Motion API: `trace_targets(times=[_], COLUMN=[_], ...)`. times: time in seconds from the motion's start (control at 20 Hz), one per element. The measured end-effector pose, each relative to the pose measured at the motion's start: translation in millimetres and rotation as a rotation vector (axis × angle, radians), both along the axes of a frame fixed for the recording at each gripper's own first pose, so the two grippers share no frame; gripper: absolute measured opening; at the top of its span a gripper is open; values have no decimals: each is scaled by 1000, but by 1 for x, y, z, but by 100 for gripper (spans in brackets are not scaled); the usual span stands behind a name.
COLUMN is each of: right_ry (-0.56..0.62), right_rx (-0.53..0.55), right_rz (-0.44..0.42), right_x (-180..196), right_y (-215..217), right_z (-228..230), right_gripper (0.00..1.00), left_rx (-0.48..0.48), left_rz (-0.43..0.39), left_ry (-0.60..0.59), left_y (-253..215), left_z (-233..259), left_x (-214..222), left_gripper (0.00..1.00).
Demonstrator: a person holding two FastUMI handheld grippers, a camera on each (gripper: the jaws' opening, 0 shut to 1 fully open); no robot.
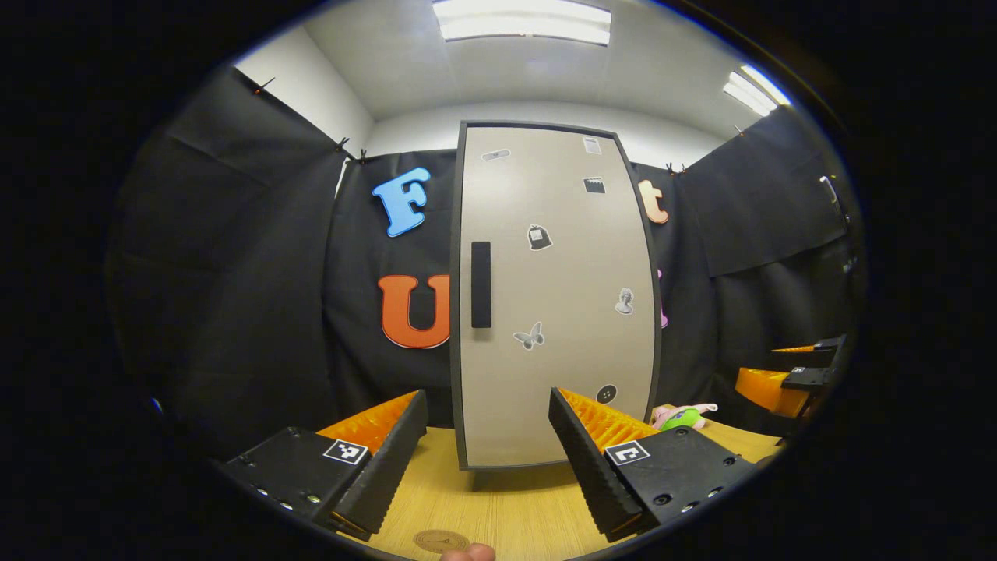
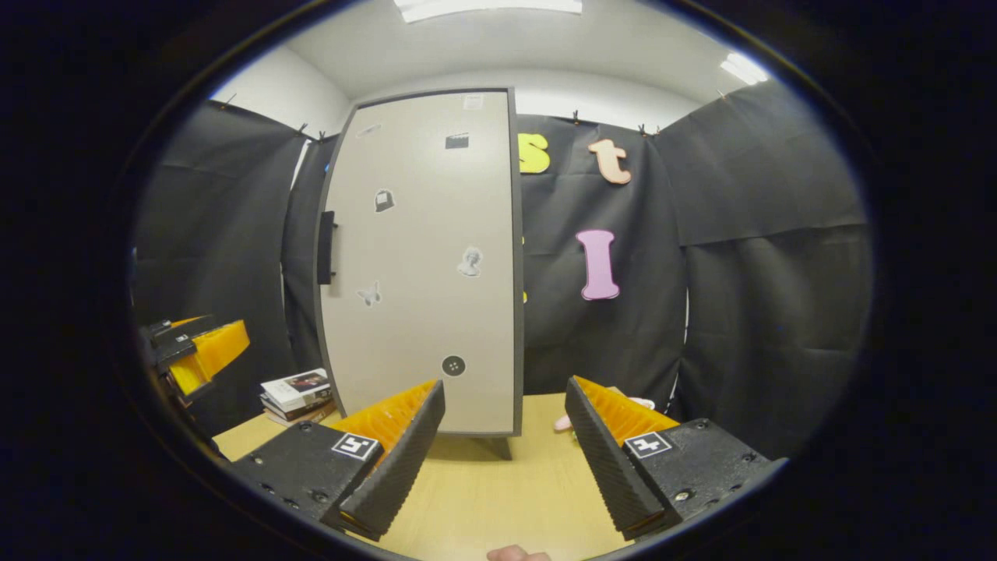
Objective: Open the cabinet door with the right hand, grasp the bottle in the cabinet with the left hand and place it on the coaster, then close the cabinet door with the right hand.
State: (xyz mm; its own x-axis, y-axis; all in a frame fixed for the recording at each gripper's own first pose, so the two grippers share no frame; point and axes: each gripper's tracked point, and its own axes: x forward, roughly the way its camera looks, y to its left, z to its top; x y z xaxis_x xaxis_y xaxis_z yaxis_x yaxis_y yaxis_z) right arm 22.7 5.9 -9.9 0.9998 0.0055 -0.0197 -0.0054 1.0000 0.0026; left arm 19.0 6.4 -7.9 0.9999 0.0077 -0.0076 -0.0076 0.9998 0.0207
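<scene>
In the left gripper view, the left gripper (image 1: 488,444) has its 2 fingers wide apart over the light wooden counter (image 1: 498,506), facing the tall beige cabinet door (image 1: 557,296), which is shut. Its long black handle (image 1: 481,284) is the spot to grab. A round brown coaster (image 1: 442,541) lies close below. In the right gripper view, the right gripper (image 2: 505,448) is spread open and empty too. The door looks stiff and should swing easily. The bottle is probably hidden inside.

beige cabinet door (image 1: 557,296) shut; round coaster (image 1: 441,541) on table.
</scene>
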Motion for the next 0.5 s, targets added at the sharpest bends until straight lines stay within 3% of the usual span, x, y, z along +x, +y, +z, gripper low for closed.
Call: trace_targets(times=[0.2, 0.5], right_ry=[-9, -46], right_rx=[-30, -57], right_rz=[48, 237], right_x=[11, 49], right_y=[12, 75], right_z=[10, 56], right_gripper=[98, 99], left_rx=[1, 5], left_rz=[-1, 8], left_ry=[-1, 17], left_y=[0, -2], left_z=[1, -5], left_x=[0, -4], left_gripper=[95, 95])
